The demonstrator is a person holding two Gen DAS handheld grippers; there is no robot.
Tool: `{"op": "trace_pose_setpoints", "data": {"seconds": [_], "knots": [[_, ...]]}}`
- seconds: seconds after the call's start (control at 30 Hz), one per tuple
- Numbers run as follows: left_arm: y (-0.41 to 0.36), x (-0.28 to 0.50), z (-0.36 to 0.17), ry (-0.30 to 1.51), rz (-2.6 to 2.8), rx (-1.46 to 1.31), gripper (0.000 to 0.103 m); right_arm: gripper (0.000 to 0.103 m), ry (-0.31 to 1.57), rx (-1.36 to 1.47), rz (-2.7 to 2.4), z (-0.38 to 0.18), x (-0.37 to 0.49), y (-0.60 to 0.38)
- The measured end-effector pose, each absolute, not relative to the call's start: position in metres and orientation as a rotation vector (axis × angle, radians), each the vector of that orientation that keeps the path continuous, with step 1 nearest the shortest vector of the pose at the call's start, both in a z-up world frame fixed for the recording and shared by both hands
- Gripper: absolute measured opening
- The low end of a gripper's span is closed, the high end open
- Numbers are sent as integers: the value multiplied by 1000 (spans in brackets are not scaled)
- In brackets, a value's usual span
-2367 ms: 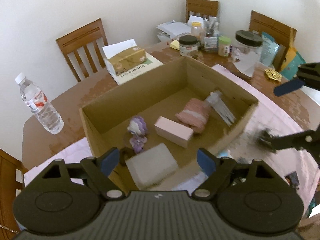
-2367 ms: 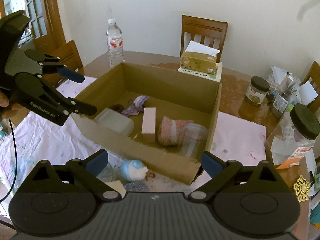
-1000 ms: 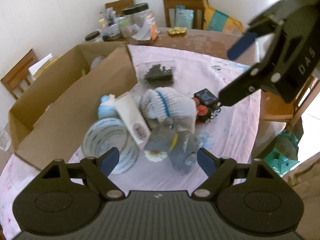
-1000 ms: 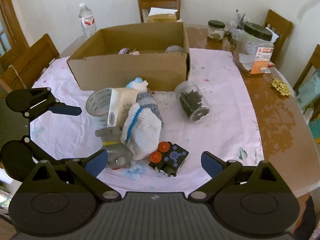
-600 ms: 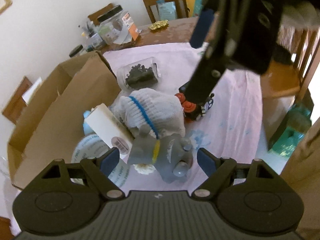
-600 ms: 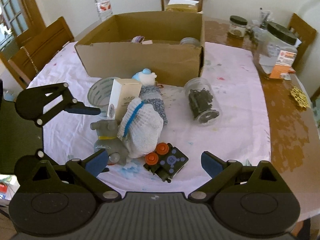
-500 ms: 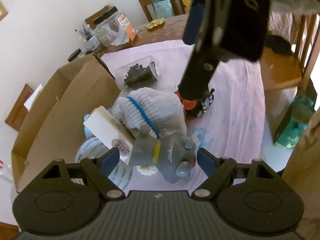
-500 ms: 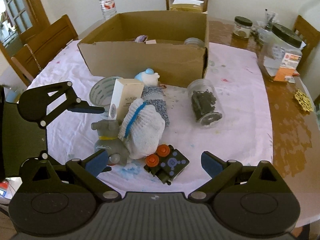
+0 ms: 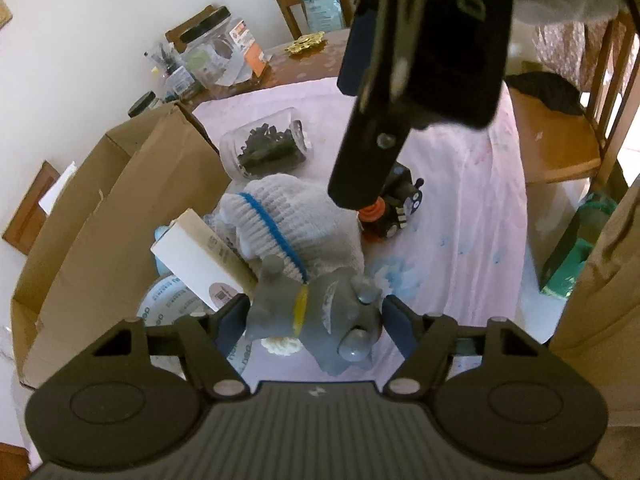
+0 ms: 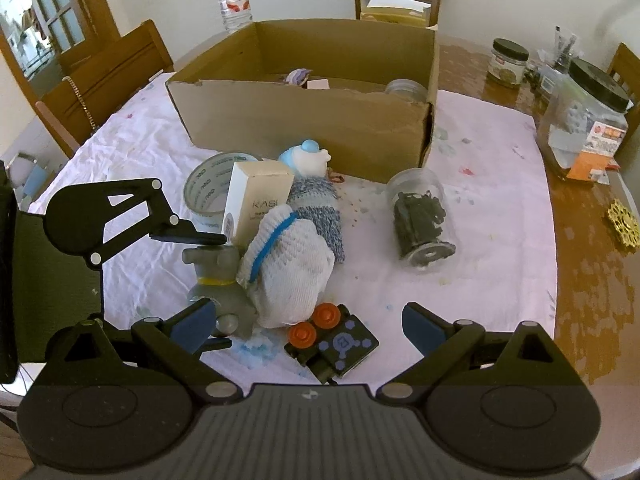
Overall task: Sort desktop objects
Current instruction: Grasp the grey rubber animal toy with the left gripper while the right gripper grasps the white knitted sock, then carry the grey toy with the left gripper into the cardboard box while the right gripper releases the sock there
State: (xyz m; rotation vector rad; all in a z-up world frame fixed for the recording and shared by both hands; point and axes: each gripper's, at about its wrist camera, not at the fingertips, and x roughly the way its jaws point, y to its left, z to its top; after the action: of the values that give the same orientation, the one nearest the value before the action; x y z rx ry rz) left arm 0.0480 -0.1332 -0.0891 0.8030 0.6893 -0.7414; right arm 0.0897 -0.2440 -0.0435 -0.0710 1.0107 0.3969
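- Grey toy elephant (image 9: 316, 320) with a yellow collar lies on the pink cloth (image 9: 460, 208), against a white knitted sock (image 9: 288, 224), between the left gripper (image 9: 314, 318) fingers, which are closing around it.
- Right gripper (image 10: 308, 328) fingers spread wide above a black controller toy (image 10: 336, 344).
- Cardboard box (image 10: 312, 120) behind.

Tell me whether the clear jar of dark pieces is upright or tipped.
Tipped: the clear jar of dark pieces lies on its side on the pink tablecloth.

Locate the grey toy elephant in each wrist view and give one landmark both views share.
Left wrist: grey toy elephant sits bottom centre, between the closing jaws.
Right wrist: it lies lower left, against the white knit hat.
Shared landmark: the cardboard box behind the pile.
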Motion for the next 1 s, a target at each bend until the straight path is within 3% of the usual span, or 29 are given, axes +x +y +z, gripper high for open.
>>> {"op": "trace_pose_setpoints", "data": {"seconds": [0.7,1.0], "knots": [[-74,48,-69,805,-574,616,72,100,935,-446,451,-74,100,-187],[-61,47,-69,824,-539,578,72,89,916,-609,413,-95,102,-160]]}}
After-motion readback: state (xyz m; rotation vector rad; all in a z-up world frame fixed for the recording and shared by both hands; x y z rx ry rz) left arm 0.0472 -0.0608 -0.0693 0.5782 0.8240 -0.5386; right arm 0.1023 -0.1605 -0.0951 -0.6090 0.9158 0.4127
